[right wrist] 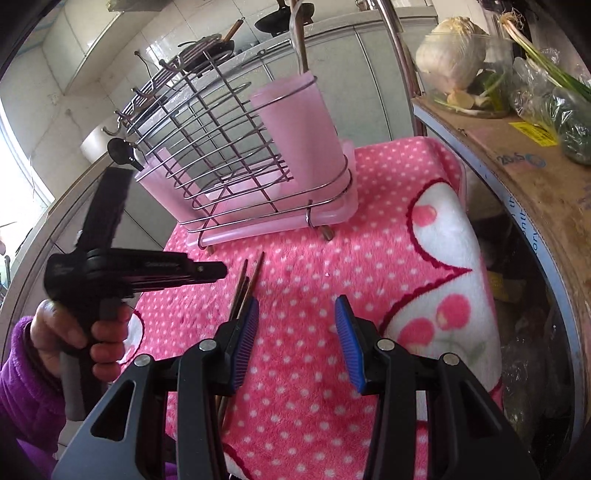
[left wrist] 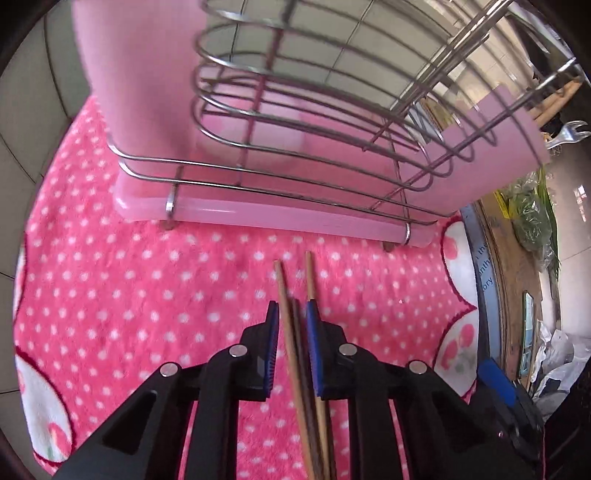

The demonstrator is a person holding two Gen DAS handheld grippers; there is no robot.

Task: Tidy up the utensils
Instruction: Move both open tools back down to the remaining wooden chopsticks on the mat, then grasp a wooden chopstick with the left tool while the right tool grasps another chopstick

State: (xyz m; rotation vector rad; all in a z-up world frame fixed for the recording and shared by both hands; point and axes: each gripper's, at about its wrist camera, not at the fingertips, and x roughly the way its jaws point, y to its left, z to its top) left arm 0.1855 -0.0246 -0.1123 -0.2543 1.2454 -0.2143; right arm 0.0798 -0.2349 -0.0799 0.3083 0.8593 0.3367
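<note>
Three wooden chopsticks (left wrist: 291,350) lie side by side on the pink dotted mat (left wrist: 129,295), pointing at the wire rack (left wrist: 295,122). My left gripper (left wrist: 292,302) straddles them with its jaws narrow. A thin gap shows at the left pad (left wrist: 273,332), so it is open. In the right wrist view a hand in a purple sleeve (right wrist: 74,332) holds the left gripper (right wrist: 221,271) beside the chopsticks (right wrist: 253,273). My right gripper (right wrist: 297,299) hangs open and empty over the mat (right wrist: 332,258). The rack (right wrist: 229,147) holds a tall pink cup (right wrist: 299,136) with a utensil handle (right wrist: 297,33) in it.
The rack stands on a pink drip tray (right wrist: 280,221) at the mat's far end, with a lower pink cup (right wrist: 159,184) and a black spoon (right wrist: 120,151) on its left. A cardboard box (right wrist: 517,166) with a cabbage (right wrist: 450,59) and greens rises on the right. Tiled wall behind.
</note>
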